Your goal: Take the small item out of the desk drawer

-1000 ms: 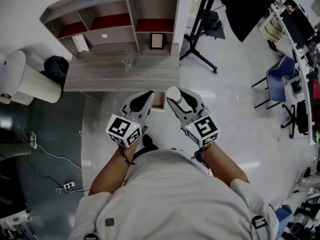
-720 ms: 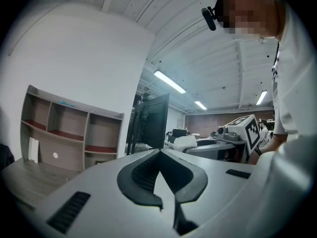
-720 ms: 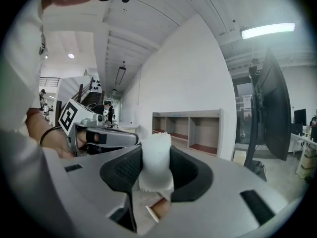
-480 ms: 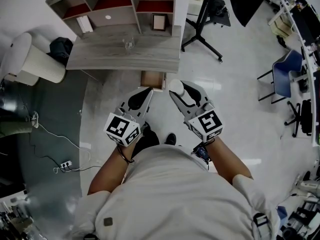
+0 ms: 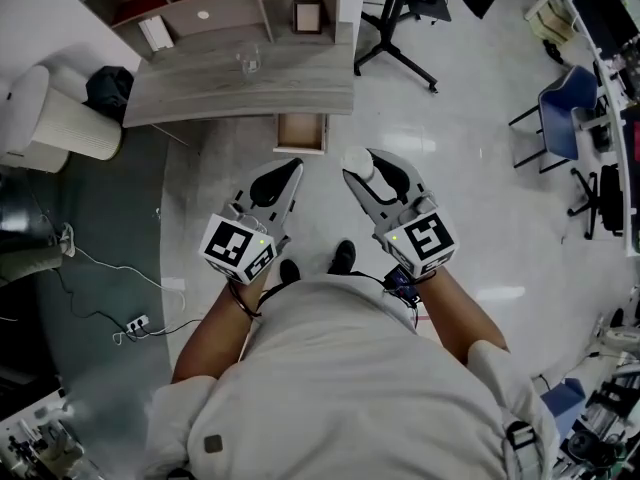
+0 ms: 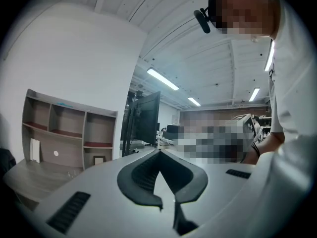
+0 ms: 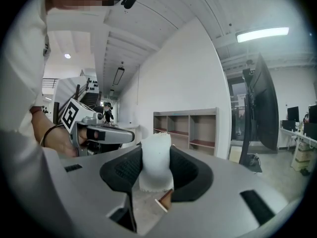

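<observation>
Lighting is bright and even. Glare patches are seen on the glossy floor [image 5: 470, 198] right of the desk [image 5: 240, 88]; the floor left of the desk is darker. Ceiling light strips [image 6: 162, 79] are seen above and right of the desk in the left gripper view. In both gripper views strong fisheye bending and black vignetted corners are noted, and near surfaces are soft.

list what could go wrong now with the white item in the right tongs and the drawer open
1. The white item is pinched near the tips of the right tongs, with part of it standing clear of the pads. A jolt could drop it on the floor.
2. The drawer juts open from the desk. Anyone walking past might bump it, and it could be left unshut.
</observation>
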`<state>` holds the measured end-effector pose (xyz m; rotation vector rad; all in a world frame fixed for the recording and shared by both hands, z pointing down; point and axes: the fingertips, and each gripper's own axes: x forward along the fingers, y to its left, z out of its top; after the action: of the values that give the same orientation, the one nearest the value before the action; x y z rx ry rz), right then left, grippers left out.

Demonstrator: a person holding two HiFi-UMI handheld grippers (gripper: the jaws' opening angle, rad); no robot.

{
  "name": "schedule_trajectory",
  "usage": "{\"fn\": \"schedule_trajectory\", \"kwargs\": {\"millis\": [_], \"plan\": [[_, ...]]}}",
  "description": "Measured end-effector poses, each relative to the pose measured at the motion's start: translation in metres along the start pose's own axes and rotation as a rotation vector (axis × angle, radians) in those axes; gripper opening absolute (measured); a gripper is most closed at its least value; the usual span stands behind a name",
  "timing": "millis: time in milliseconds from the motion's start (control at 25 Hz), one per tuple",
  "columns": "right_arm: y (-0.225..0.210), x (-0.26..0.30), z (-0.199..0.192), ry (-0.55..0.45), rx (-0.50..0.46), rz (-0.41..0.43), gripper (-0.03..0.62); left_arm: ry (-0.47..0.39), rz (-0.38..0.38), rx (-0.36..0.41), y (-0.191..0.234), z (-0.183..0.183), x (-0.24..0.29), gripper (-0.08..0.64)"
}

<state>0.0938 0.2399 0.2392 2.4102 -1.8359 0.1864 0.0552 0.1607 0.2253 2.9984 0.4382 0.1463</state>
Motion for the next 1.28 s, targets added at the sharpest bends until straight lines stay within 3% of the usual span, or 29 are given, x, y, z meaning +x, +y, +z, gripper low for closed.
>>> {"fn": "schedule_trajectory", "kwargs": {"millis": [720, 1280], "plan": [[0.146, 0.039, 0.015, -0.027, -0.015, -0.059, 0.169, -0.041, -0.074, -0.004, 0.050, 0.013, -0.147, 0.015], [0.210, 0.052, 0.013, -0.044, -0.009, -0.087, 0.169, -0.067, -0.121, -0.005, 0.062, 0.011, -0.202, 0.015]]}}
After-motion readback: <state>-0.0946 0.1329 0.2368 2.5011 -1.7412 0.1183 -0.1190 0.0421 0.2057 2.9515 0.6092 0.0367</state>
